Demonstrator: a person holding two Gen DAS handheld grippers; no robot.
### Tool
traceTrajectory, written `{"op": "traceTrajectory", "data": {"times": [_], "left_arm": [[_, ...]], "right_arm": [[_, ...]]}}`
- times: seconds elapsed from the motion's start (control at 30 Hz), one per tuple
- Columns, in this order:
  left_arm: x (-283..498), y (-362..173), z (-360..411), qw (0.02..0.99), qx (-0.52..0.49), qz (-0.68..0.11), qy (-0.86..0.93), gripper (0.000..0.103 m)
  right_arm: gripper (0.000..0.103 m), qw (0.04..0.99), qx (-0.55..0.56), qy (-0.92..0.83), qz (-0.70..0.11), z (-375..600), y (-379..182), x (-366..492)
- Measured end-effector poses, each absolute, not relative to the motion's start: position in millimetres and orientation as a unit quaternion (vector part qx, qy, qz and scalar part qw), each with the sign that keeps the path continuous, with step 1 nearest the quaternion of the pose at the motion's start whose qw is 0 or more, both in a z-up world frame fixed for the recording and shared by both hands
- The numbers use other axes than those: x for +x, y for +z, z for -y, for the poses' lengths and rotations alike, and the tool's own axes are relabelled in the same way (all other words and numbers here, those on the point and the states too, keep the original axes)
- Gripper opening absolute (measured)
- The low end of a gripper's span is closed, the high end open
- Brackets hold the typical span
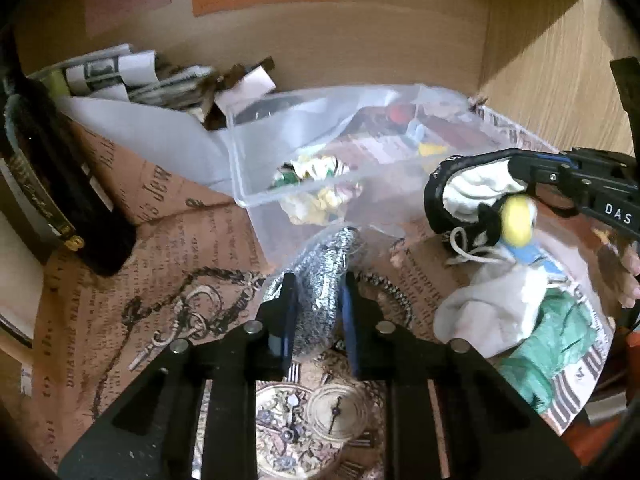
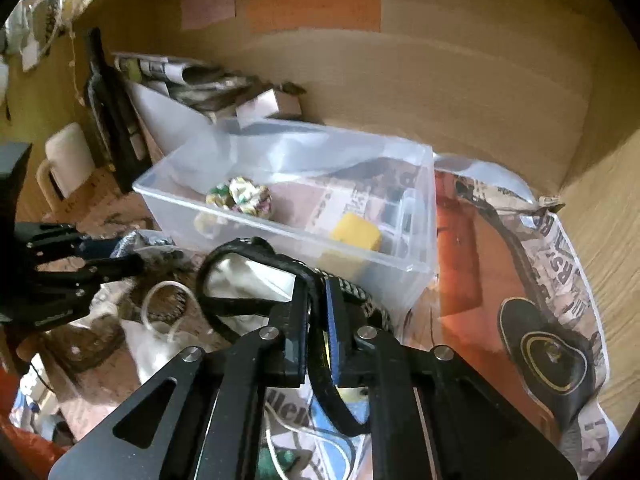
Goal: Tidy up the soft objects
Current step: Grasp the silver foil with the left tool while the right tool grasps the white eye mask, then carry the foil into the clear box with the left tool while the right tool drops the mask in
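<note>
The left tool is closed around a grey knitted bundle resting on the newspaper-covered counter, just in front of the clear plastic bin. The right tool pinches the black rim of a white-lined pouch, lifted beside the bin, which holds a crumpled floral cloth and a yellow sponge.

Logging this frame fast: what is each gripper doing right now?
Left gripper: closed on the silver mesh pouch.
Right gripper: closed on the black-rimmed white pouch.
</note>
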State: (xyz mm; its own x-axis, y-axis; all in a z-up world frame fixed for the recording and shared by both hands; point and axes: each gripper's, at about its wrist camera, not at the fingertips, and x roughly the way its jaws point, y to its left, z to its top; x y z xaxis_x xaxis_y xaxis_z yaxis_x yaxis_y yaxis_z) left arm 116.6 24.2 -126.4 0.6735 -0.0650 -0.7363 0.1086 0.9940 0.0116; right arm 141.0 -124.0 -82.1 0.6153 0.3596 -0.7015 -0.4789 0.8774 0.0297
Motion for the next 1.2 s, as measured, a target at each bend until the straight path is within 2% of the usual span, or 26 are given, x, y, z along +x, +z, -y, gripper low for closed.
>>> {"op": "traceTrajectory", "data": {"times": [0.37,0.67,0.97,1.2], "left_arm": [[99,-72,-22,0.94,0.02,-0.335,-0.055,0.019],[114,-44,-27,0.955,0.005,-0.293,-0.045,0.019],[160,-43,-32,0.952,-0.003,-0.305,-0.032,0.019],[199,-62,-35,0.942,-0.013,-0.335,-0.023,0.019]], "right_arm": [[0.007,0.922,-0.057,0.233,-0.304,143,-37,123],[0.007,0.94,-0.035,0.219,-0.257,153,-10,126],[0.007,0.953,-0.028,0.188,-0.236,149,0,153],[0.007,0.943,-0.029,0.196,-0.267,136,-22,179]]}}
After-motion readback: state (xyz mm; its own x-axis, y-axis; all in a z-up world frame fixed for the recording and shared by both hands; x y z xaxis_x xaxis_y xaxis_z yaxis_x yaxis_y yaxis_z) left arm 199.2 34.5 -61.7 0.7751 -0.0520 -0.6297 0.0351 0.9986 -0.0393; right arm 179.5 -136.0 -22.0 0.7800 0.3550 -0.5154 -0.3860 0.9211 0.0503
